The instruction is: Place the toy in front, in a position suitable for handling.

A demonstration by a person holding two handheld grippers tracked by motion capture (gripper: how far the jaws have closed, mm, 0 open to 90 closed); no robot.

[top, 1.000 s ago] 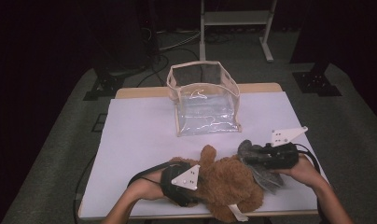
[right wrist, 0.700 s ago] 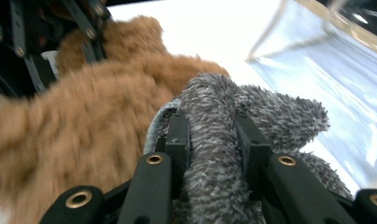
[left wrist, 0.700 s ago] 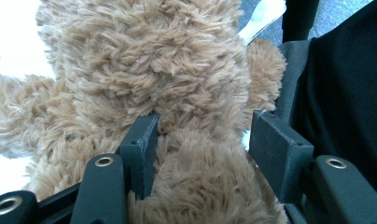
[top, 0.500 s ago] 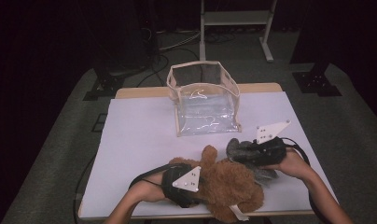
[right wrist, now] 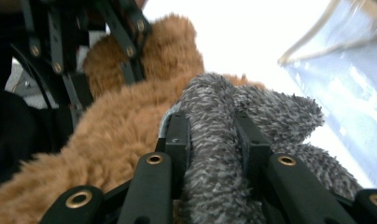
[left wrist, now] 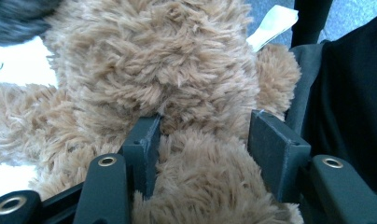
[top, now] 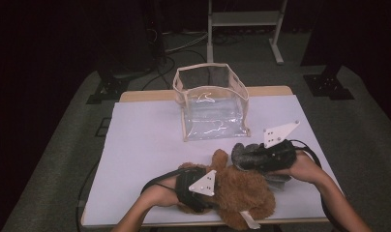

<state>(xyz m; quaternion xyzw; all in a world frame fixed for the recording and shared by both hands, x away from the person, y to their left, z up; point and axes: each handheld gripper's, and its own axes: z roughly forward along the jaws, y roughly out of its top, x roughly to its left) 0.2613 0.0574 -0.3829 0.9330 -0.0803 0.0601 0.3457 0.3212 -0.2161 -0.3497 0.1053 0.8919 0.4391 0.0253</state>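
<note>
A brown plush bear [top: 244,193] lies at the table's near edge. My left gripper [top: 214,193] is shut on it; in the left gripper view the pads [left wrist: 142,140] press into the brown fur [left wrist: 177,70], and the jaws have just been closing a little further on it. My right gripper [top: 255,157] is shut on a grey plush piece [top: 243,154], held just above the bear's right side. In the right gripper view the grey fur [right wrist: 214,140] bulges between the jaws, with the brown bear [right wrist: 116,126] behind it.
An open clear bag with beige trim [top: 213,104] stands at the middle back of the white table [top: 145,145]; its wall [right wrist: 350,70] shows in the right gripper view. A white tag [top: 250,223] sticks out under the bear. Dark floor and stands surround the table.
My right gripper has risen and moved left toward the bag with the grey plush piece in it. The left hand and the brown bear have stayed in place.
</note>
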